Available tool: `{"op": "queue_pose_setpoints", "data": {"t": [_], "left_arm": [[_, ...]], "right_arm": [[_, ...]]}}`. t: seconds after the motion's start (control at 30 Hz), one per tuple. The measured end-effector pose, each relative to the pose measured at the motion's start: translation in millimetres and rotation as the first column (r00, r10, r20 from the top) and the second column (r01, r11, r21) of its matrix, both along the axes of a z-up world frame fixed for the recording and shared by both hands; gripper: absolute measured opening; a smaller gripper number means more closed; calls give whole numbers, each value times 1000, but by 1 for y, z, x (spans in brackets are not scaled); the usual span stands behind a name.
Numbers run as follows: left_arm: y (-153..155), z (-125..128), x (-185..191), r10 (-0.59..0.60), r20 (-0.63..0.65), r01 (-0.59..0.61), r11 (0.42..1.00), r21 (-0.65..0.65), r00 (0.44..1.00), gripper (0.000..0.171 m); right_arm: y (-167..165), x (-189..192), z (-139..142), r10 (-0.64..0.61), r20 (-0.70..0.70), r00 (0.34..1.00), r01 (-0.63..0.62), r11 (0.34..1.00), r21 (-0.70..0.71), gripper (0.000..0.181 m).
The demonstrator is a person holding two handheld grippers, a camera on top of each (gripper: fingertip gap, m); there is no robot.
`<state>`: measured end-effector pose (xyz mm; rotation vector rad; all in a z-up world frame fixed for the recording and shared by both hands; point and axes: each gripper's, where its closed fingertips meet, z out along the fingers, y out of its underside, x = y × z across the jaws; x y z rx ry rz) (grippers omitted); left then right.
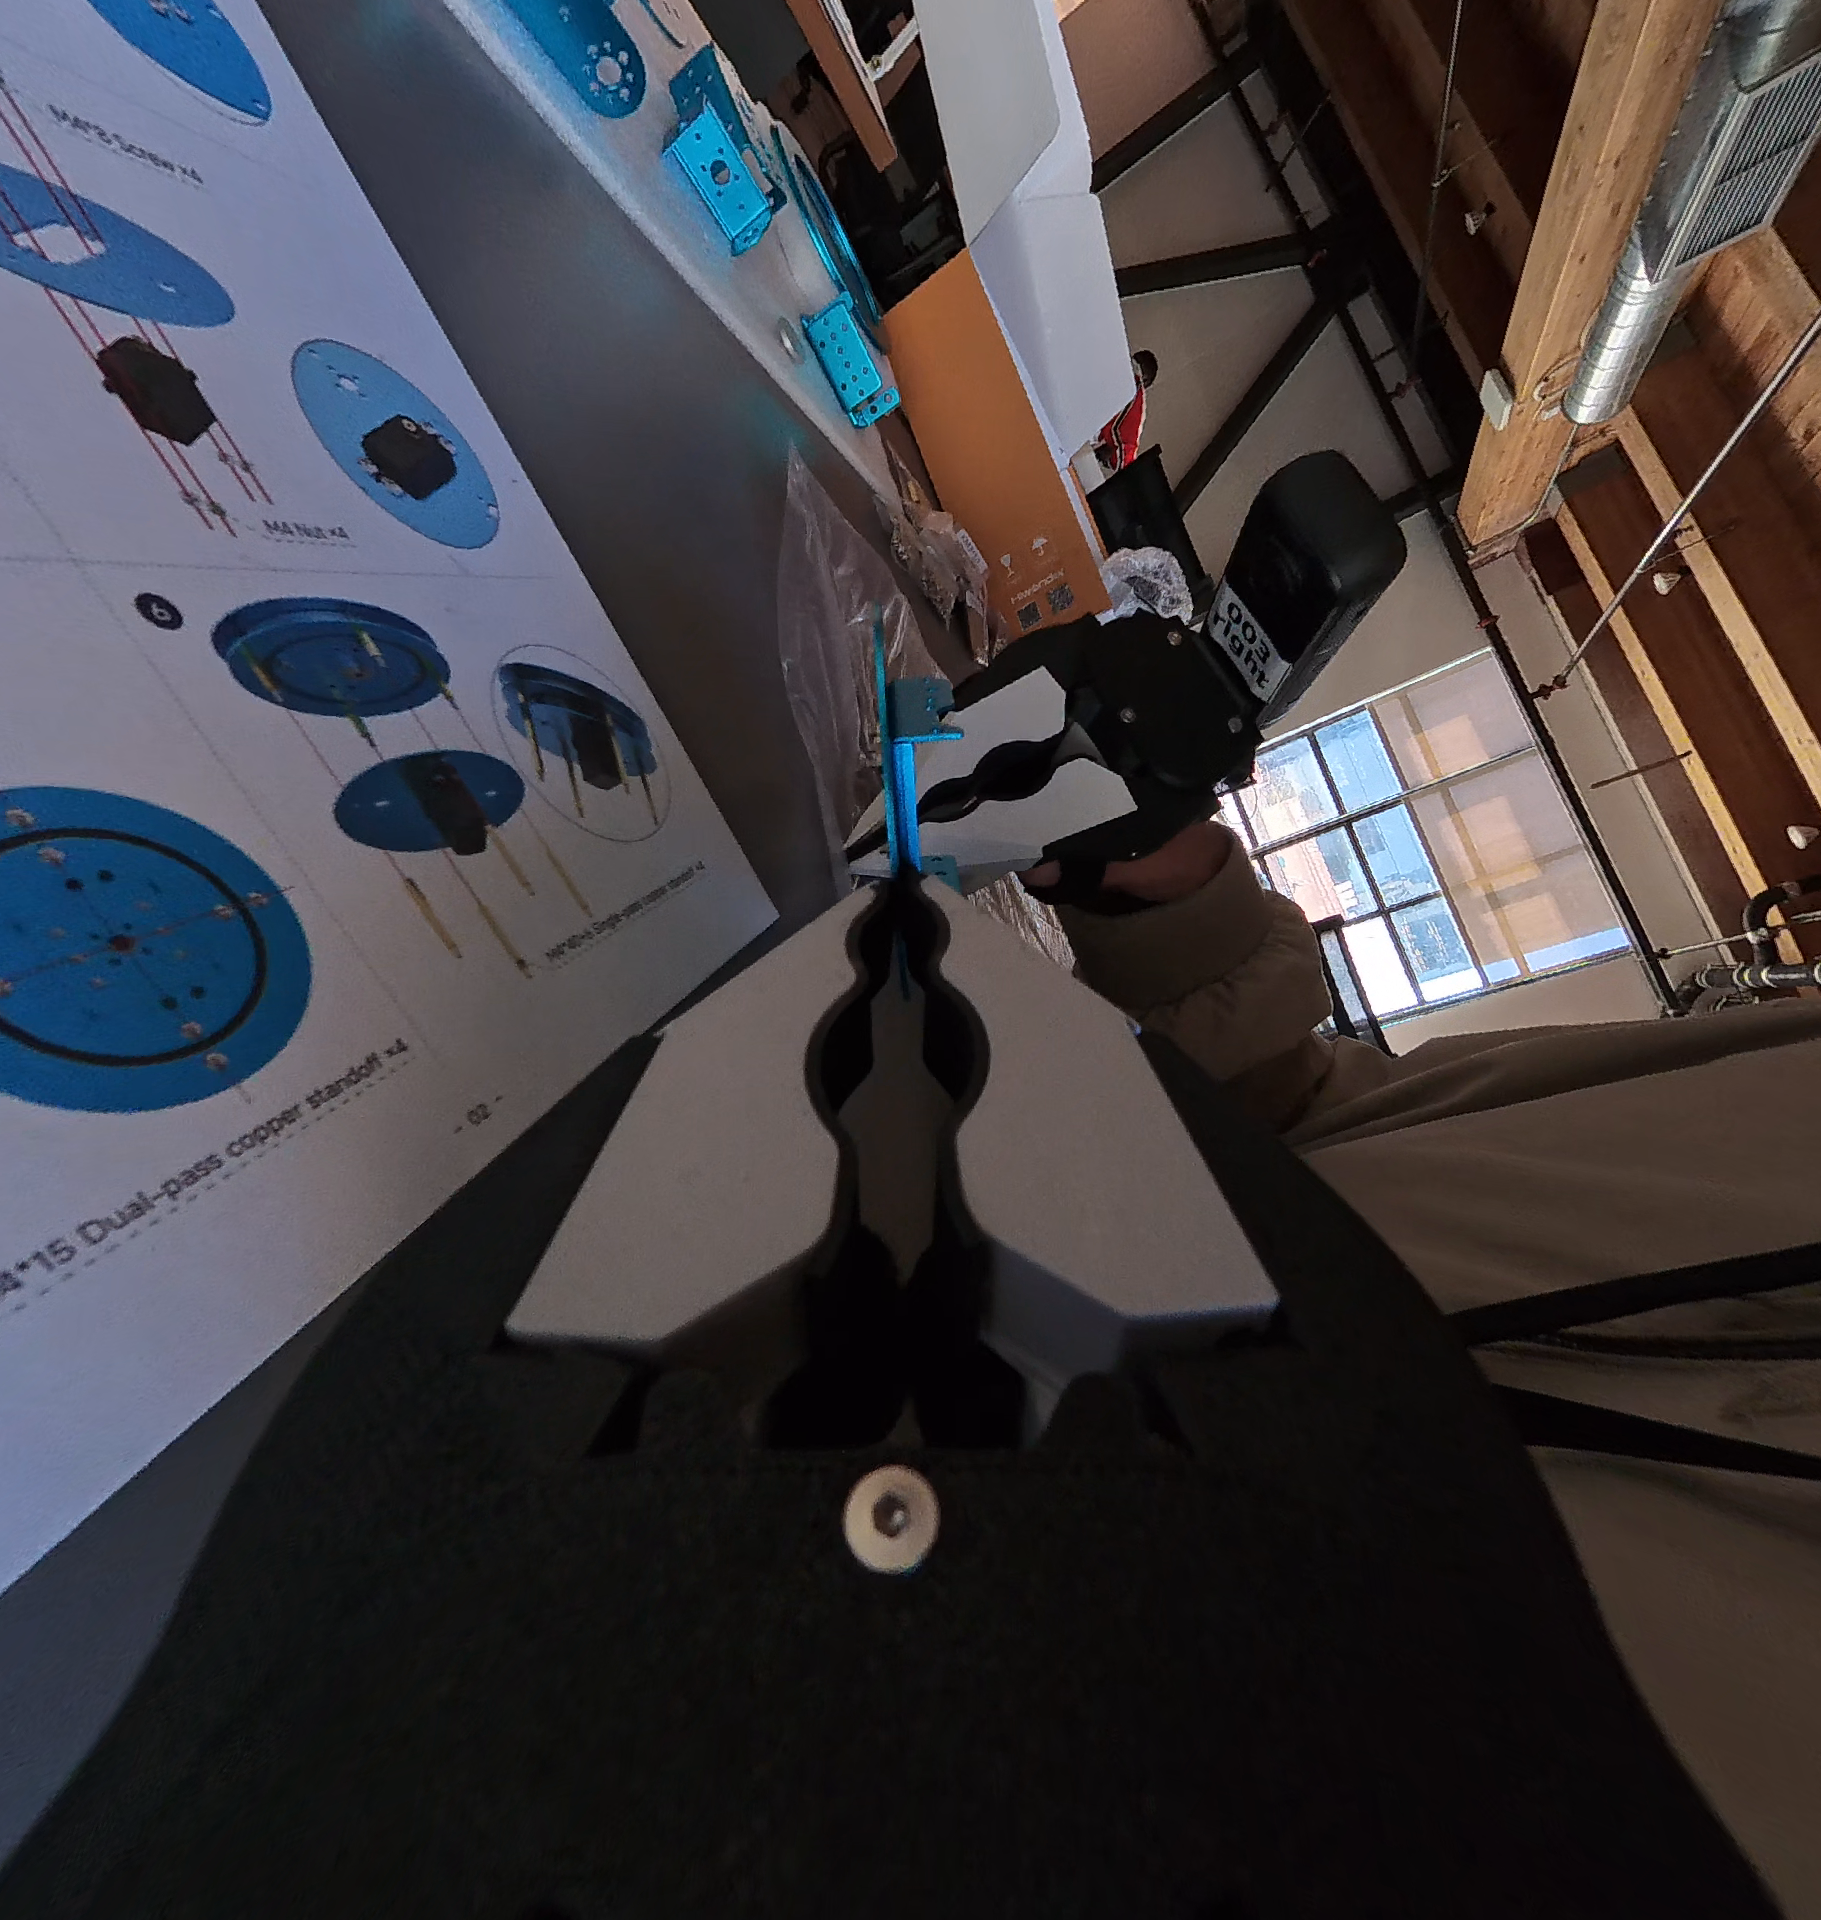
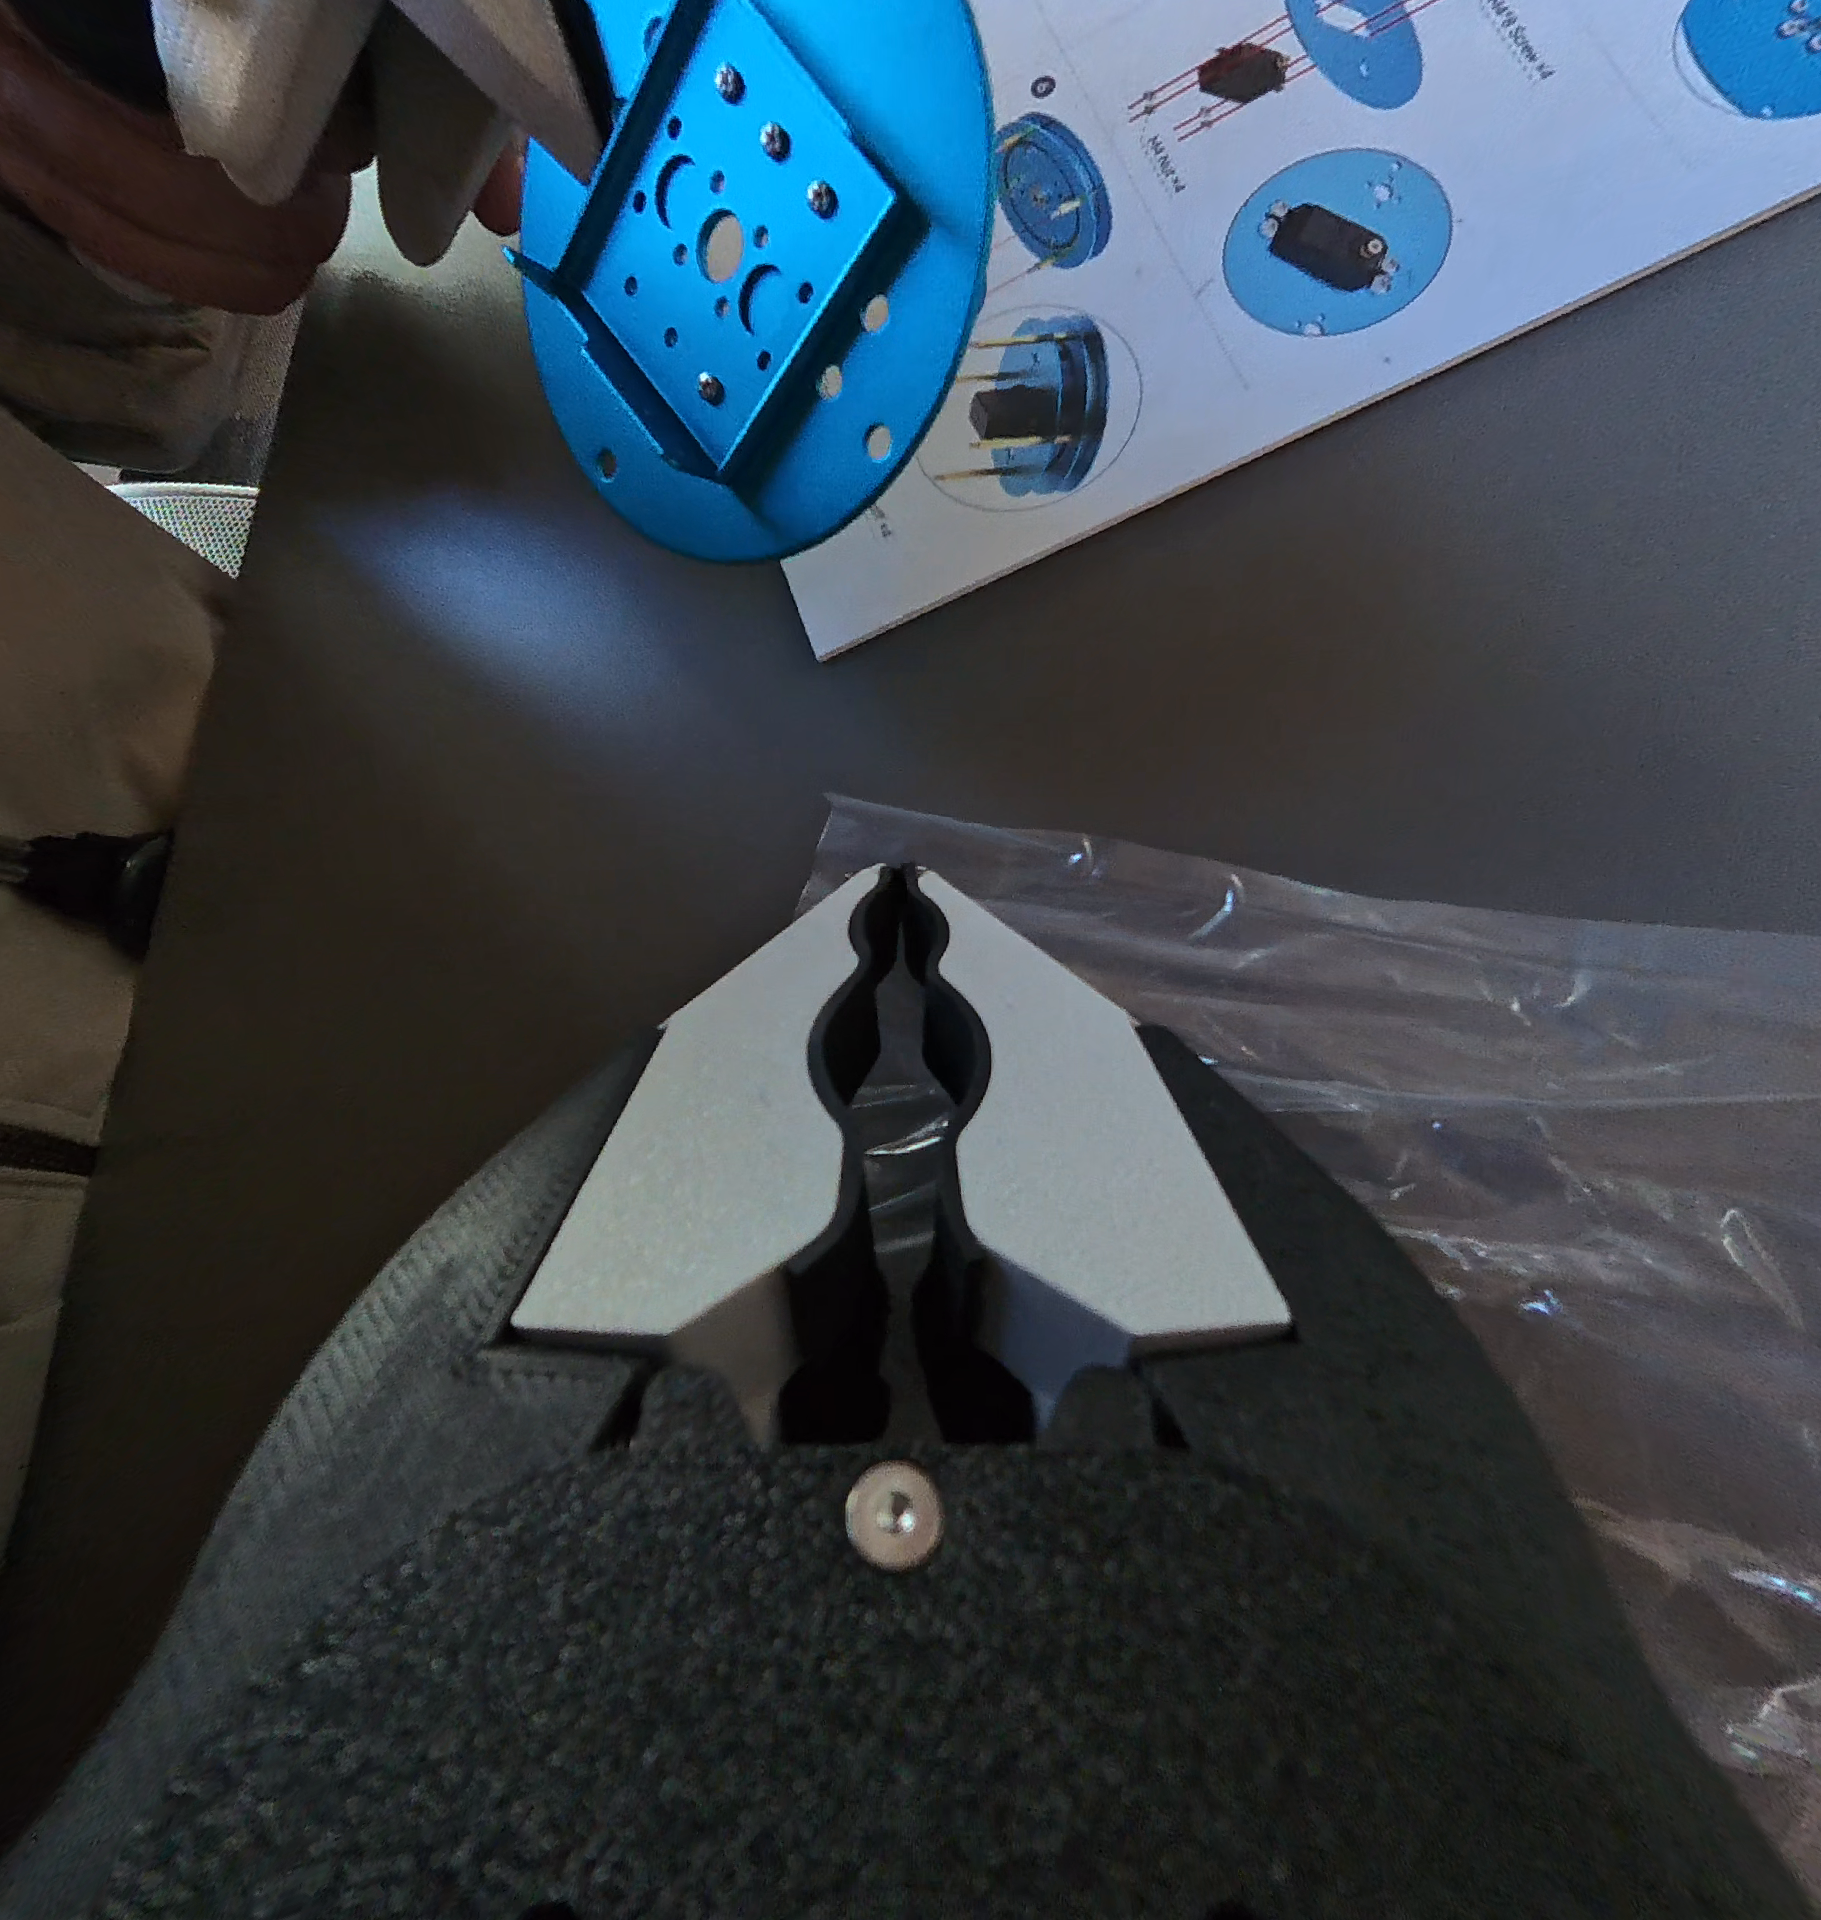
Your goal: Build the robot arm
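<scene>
left hand-held gripper (image 1: 901, 894) is clenched on the edge of a blue metal disc (image 2: 916, 343) with a screwed-on bracket (image 2: 740, 260), flat face seen only from the right view. right hand-held gripper (image 2: 898, 876) pinched closed, apparently empty, over crinkled plastic (image 2: 1457, 1091) on the grey counter (image 2: 1301, 707).

Black textured gripper bodies, grey wavy-edged jaws, silver screw (image 2: 893, 1513), beige sleeve (image 1: 1197, 935), black fingerless glove (image 1: 1088, 868)

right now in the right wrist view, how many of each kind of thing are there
grippers: 2, the right gripper and the left gripper
blue disc: 1
blue bracket: 1
instruction sheet: 1
plastic bag: 1
total: 6
</scene>
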<state>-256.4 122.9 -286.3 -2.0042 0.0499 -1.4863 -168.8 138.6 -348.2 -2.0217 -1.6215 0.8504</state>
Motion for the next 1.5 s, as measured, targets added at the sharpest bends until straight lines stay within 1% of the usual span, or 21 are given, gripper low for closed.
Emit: {"op": "queue_pose_setpoints", "data": {"t": [0.1, 0.17, 0.23, 0.3, 0.4, 0.5, 0.53, 0.6, 0.7, 0.77, 0.8, 0.83, 0.87, 0.9, 0.97, 1.0, 1.07, 1.17, 1.27, 1.4, 1.5], "left_arm": [[0, 0, 2, -4, 0, 4, 1000, 1, 1000, 0], [-1, 1, 4, -5, 1, 5, 1000, 2, 1000, 0], [-2, 0, 4, -6, 2, 6, 1000, 0, 1000, 0], [-2, 0, 5, -6, 3, 6, 1000, 0, 1000, 0], [-3, 2, 6, -10, 9, 10, 1000, 5, 1000, 0], [-4, 5, 7, -11, 7, 11, 1000, 11, 1000, 0], [-3, 5, 7, -11, 7, 11, 1000, 13, 1000, 0], [-3, 7, 6, -14, 1, 14, 1000, 17, 1000, 0], [-1, 8, 0, -7, -19, 7, 1000, 22, 1000, 0], [-1, 8, -5, 4, -36, -3, 1000, 26, 999, 0], [-2, 9, -7, 12, -43, -11, 1000, 29, 999, 0], [-4, 10, -8, 20, -47, -18, 999, 35, 999, 0], [-6, 11, -10, 27, -50, -25, 999, 42, 998, 0], [-9, 10, -10, 36, -52, -34, 999, 42, 998, 0], [-14, 11, -11, 51, -41, -50, 998, 36, 998, 0], [-17, 12, -12, 61, -32, -60, 998, 32, 998, 0], [-24, 12, -15, 89, -17, -89, 996, 16, 996, 0], [-34, 9, -23, 149, 6, -148, 989, -23, 989, 0], [-43, 7, -27, 190, 22, -189, 981, -53, 981, 0], [-47, 9, -27, 227, 8, -227, 973, -50, 974, 0], [-47, 10, -28, 239, 7, -239, 970, -52, 971, 0]], "right_arm": [[2, 0, 1, -12, -7, 1000, 12, 1000, -8, 0], [3, 2, 7, -10, -39, 999, 10, 1000, 3, 2], [1, 4, 13, 28, -59, 998, -25, 999, 37, 6], [2, 5, 11, 64, -53, 997, -59, 994, 93, 7], [0, 3, 11, 115, -79, 990, -107, 989, 100, 6], [6, 6, 8, 146, -63, 987, -137, 982, 130, 6], [4, 7, 10, 167, -48, 985, -159, 979, 131, 7], [-1, 13, 25, 247, -6, 969, -243, 955, 168, 7], [-3, 25, 47, 395, 98, 913, -407, 879, 250, 8], [0, 37, 49, 462, 215, 860, -504, 837, 213, 9], [3, 37, 51, 483, 246, 840, -532, 823, 201, 9], [4, 36, 54, 520, 244, 818, -567, 802, 190, 10], [5, 31, 55, 559, 228, 797, -601, 770, 213, 9], [10, 22, 55, 594, 203, 779, -627, 730, 270, 7], [11, 7, 46, 667, 122, 735, -663, 668, 339, 0], [11, 3, 37, 697, 112, 708, -687, 644, 337, 0], [5, 0, 19, 750, 100, 654, -745, 616, 256, 3], [-3, 2, 7, 799, 68, 597, -798, 584, 148, 8], [-3, 5, 2, 824, 53, 564, -822, 554, 135, 5], [-2, 0, 5, 834, 21, 551, -826, 542, 155, 5], [-2, 1, 4, 844, 38, 535, -836, 523, 163, 5]]}}
